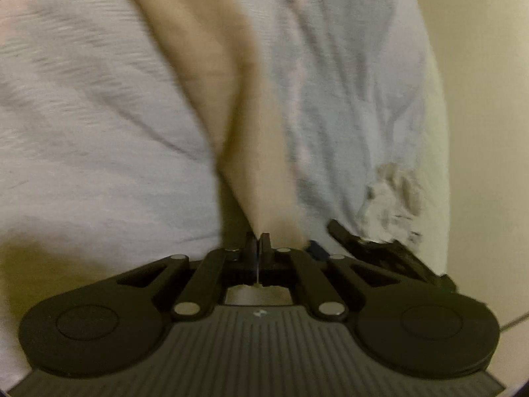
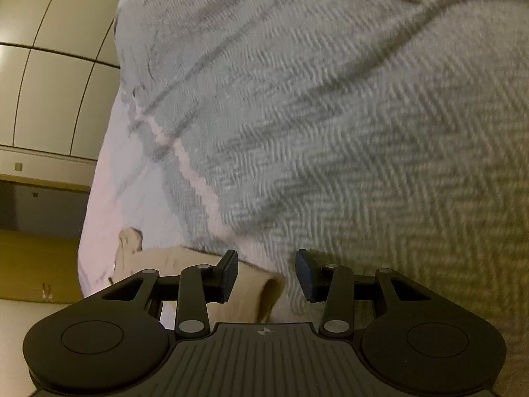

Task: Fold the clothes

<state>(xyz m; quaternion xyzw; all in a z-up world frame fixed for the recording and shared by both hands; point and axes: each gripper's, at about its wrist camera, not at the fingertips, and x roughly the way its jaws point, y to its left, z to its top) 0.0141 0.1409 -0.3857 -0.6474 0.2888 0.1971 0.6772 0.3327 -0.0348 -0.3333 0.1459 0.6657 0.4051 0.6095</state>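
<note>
grey herringbone bedspread (image 2: 330, 115) under beige cloth (image 1: 211, 76), pale tiled floor (image 2: 49, 76) beyond

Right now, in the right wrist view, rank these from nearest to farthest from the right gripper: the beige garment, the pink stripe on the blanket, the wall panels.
1. beige garment: between the open jaws of the right gripper.
2. pink stripe: farther up, left of centre.
3. wall panels: background, far left.

Pale herringbone bedspread (image 2: 347, 115); cream wall panels (image 2: 49, 76) beside it.
</note>
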